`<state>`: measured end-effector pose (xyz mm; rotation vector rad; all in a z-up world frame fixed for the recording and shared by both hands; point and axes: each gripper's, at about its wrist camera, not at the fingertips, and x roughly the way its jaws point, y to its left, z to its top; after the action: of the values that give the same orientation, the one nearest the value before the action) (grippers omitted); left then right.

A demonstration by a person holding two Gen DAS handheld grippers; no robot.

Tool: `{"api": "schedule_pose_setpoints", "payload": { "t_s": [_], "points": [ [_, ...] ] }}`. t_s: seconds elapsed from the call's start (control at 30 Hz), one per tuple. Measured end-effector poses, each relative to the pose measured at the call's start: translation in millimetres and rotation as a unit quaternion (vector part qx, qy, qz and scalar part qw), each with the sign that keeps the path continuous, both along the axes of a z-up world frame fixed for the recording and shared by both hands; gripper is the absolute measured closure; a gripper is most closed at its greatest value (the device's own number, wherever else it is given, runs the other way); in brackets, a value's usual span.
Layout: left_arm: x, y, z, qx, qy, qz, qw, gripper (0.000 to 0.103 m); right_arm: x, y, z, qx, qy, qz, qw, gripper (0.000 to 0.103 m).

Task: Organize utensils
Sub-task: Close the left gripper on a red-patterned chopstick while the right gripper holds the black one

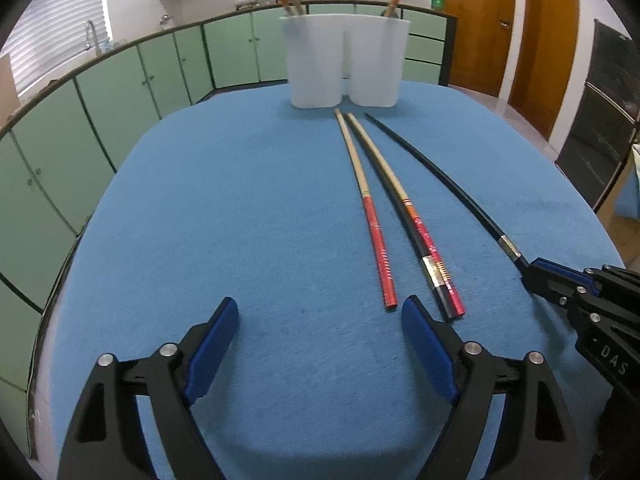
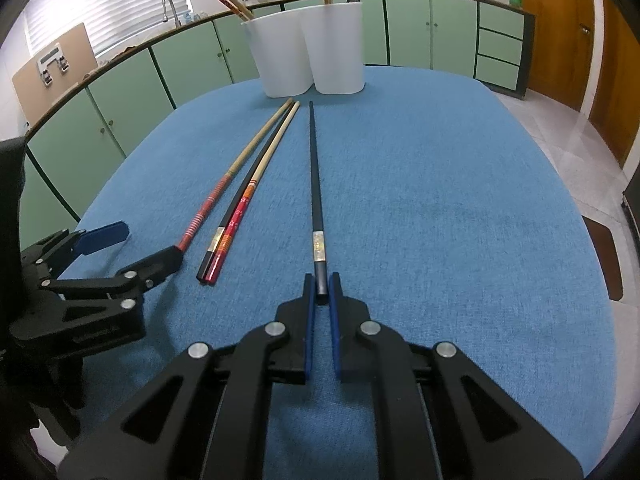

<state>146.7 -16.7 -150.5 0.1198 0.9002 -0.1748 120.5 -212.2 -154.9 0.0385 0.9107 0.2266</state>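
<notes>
Only "DAS" reads on right gripper (image 2: 322,284), clamping thin black chopstick (image 2: 314,168); left gripper (image 1: 320,320) spread wide.

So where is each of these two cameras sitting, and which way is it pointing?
Left wrist: on the left gripper, looking along its open fingers across the blue table to the white holder; the right gripper shows at right.
Right wrist: on the right gripper, shut on the black chopstick; the left gripper shows at left.
Shared: table, holder, chopsticks.

Green cabinets (image 1: 120,92) — (blinds (image 2: 108,4)) — wooden doors (image 1: 476,20)
</notes>
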Motion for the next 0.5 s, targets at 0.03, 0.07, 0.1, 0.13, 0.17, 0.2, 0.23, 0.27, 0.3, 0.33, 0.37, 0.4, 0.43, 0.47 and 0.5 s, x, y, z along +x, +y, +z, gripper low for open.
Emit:
{"api": "schedule_pose_setpoints", "payload": {
  "t_s": [0.03,0.07,0.1,0.13,0.17,0.2,0.23,0.27,0.3,0.33,0.37,0.4,0.43,0.47,0.5],
  "points": [
    [1.5,-1.0,-0.7,-0.002,0.002,-0.002,1.0,0.026,0.2,-0.2,-0.3,0.001,0.0,0.0,1.0,0.096],
    [1.8,-1.1,-0.8,-0.004,0.001,-0.003,1.0,0.029,0.8,-0.4,-0.6,0.002,0.0,0.001,1.0,0.096],
    [1.6,-1.2,-0.6,-0.006,0.001,-0.005,1.0,0.031,1.5,-0.8,-0.9,0.003,0.001,0.001,1.0,0.096],
    [2.0,-2.0,-0.3,-0.007,0.0,-0.008,0.9999,0.035,2.0,-1.3,-1.3,0.005,0.002,0.002,1.0,0.096],
    [2.0,-3.1,-0.2,-0.008,0.0,-0.01,0.9999,0.04,2.1,-1.4,-1.4,0.006,0.002,0.002,1.0,0.096],
    [2.1,-3.7,0.2,-0.008,-0.001,-0.011,0.9999,0.042,2.5,-1.8,-1.5,0.006,0.002,0.002,1.0,0.096],
    [2.4,-4.8,0.3,-0.009,-0.002,-0.013,0.9999,0.049,2.6,-2.0,-1.6,0.007,0.002,0.002,1.0,0.096],
    [2.8,-6.3,0.6,-0.01,-0.003,-0.014,0.9998,0.053,2.5,-2.1,-1.9,0.006,0.002,0.003,1.0,0.095],
    [2.9,-7.9,0.9,-0.01,-0.004,-0.015,0.9998,0.056,2.5,-2.2,-2.1,0.007,0.002,0.003,1.0,0.095],
    [2.6,-9.8,1.2,-0.011,-0.005,-0.018,0.9998,0.064,2.5,-2.5,-2.2,0.007,0.002,0.003,1.0,0.095],
    [2.1,-12.8,1.4,-0.011,-0.006,-0.022,0.9997,0.072,2.8,-3.4,-2.3,0.008,0.002,0.003,1.0,0.095],
    [1.3,-15.9,1.5,-0.011,-0.007,-0.027,0.9996,0.077,2.8,-3.7,-2.4,0.009,0.002,0.003,1.0,0.095],
    [0.9,-18.7,1.6,-0.011,-0.008,-0.032,0.9994,0.085,2.7,-3.8,-2.5,0.009,0.002,0.003,1.0,0.096],
    [0.7,-21.2,1.6,-0.01,-0.009,-0.036,0.9993,0.091,2.5,-3.9,-2.5,0.01,0.002,0.003,1.0,0.096],
    [0.5,-23.0,1.5,-0.009,-0.009,-0.038,0.9992,0.093,2.3,-4.1,-2.5,0.01,0.002,0.004,1.0,0.096]
  ]
}}
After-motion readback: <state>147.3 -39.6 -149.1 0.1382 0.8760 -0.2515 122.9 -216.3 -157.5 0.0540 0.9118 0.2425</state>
